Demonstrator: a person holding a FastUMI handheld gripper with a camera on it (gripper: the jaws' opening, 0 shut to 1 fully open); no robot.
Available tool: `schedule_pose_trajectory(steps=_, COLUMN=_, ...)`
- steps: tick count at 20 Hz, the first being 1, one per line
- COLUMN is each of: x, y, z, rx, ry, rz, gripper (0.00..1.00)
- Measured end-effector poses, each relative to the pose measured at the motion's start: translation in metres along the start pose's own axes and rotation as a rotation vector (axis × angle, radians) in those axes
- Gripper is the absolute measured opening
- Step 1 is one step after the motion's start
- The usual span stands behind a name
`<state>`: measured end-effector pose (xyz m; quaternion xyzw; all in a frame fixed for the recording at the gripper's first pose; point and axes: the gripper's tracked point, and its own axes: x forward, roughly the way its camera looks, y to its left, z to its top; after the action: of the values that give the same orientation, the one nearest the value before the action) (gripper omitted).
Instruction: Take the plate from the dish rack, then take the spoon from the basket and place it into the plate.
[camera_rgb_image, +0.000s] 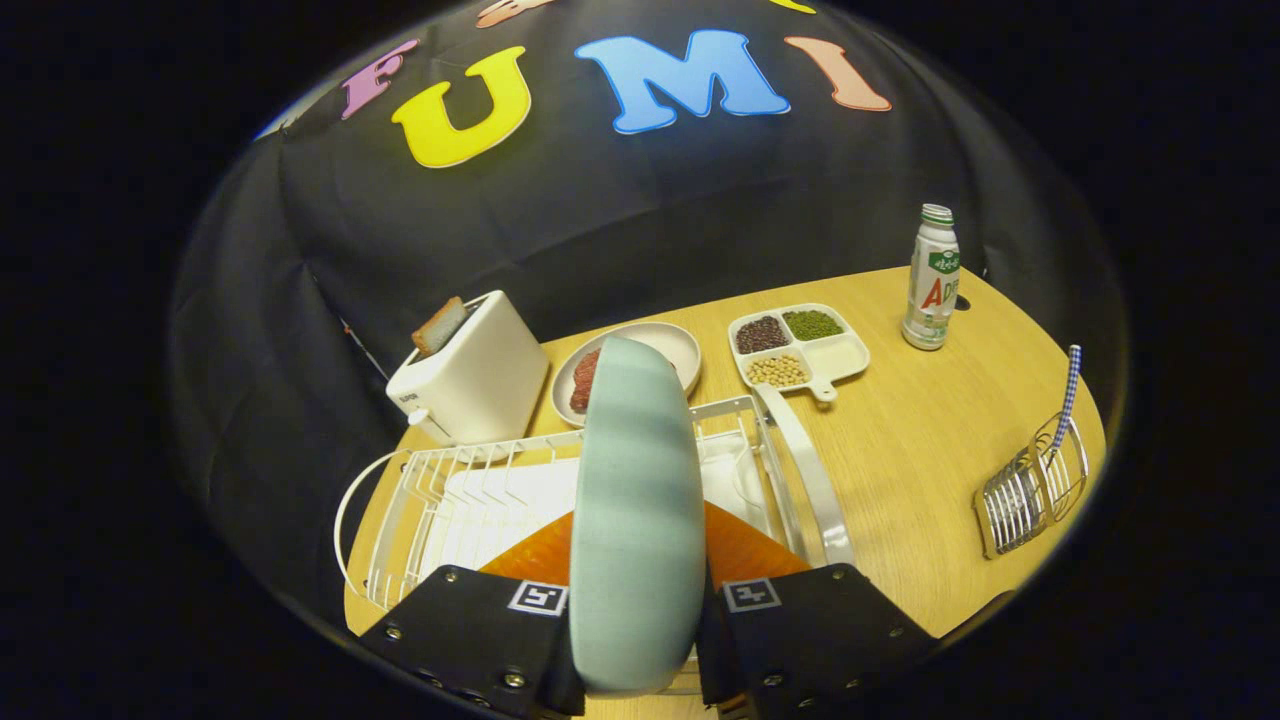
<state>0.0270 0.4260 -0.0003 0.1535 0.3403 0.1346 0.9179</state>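
Observation:
A pale green plate (635, 500) stands on edge between my two fingers, and my gripper (635, 610) is shut on its rim. It is held above the white wire dish rack (450, 500), which lies just ahead of the fingers. Off to the right stands a small wire basket (1030, 495) with a spoon's blue checked handle (1070, 395) sticking up out of it. The spoon's bowl is hidden inside the basket.
Beyond the rack stand a white toaster (470, 375) with a slice of bread, a shallow bowl (660, 345) holding something red, and a divided dish of beans (800, 350). A white drink bottle (932, 280) stands at the far right. The wooden table (900, 450) has bare room between rack and basket.

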Motion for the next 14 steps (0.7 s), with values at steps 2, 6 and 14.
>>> schedule_pose_trajectory(steps=2, x=-0.004, y=-0.004, z=-0.001, rx=-0.031, ry=0.008, rz=-0.046, gripper=0.37)
schedule_pose_trajectory(steps=6, x=-0.016, y=-0.007, z=0.023, rx=-0.165, ry=-0.036, rz=-0.194, gripper=0.33)
schedule_pose_trajectory(steps=14, x=-0.044, y=0.018, z=0.060, rx=-0.482, ry=-0.126, rz=-0.429, gripper=0.31)
